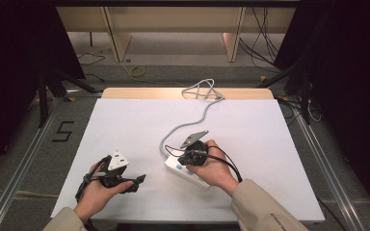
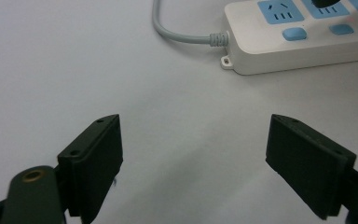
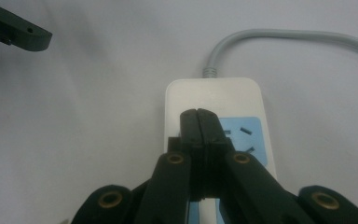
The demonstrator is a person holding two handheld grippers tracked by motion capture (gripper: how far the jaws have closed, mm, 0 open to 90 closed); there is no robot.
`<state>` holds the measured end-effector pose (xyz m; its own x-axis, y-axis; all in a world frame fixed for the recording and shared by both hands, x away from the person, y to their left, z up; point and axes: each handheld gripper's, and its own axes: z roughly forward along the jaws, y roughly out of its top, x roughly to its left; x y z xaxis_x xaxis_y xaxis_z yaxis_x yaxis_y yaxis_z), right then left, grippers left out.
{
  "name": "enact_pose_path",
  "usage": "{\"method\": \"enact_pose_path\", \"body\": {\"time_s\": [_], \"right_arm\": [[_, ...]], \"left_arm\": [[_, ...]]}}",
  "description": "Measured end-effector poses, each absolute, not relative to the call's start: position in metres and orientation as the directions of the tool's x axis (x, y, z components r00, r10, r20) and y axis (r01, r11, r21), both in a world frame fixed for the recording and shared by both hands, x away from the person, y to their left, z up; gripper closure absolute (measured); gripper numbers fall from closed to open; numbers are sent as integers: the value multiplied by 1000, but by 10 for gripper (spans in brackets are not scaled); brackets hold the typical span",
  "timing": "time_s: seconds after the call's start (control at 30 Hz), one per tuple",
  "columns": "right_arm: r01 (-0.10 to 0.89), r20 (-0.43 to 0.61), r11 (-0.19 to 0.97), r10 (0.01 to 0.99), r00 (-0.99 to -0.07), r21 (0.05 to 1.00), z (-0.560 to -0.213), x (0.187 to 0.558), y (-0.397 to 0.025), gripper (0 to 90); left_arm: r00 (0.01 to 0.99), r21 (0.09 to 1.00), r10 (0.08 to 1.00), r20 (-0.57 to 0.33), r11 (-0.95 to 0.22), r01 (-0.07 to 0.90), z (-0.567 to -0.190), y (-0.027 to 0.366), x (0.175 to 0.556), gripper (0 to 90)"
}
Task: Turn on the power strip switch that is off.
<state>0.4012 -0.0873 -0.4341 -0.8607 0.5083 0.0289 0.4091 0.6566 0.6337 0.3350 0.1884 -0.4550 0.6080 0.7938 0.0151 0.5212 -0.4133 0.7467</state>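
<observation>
Pressing at the strip's cable end

Right gripper (image 3: 199, 116), jaws clenched empty, sits over the strip (image 3: 214, 100) mid-table; press straight down. Left gripper (image 2: 193, 154), jaws spread, waits left of the strip.

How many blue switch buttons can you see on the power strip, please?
2 on the power strip, in the left gripper view: one below the end socket, one beside it. More may lie beyond the frame edge.
</observation>
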Motion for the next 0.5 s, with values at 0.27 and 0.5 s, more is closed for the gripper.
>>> {"method": "enact_pose_path", "body": {"time_s": [0.27,0.5], "right_arm": [[409,35,659,502,-864,631,-434,402,-84,900],[407,32,665,499,-866,627,-436,402,-82,900]], "left_arm": [[608,747,794,13,-412,522,-455,188,335,183],[608,747,794,13,-412,522,-455,188,335,183]]}}
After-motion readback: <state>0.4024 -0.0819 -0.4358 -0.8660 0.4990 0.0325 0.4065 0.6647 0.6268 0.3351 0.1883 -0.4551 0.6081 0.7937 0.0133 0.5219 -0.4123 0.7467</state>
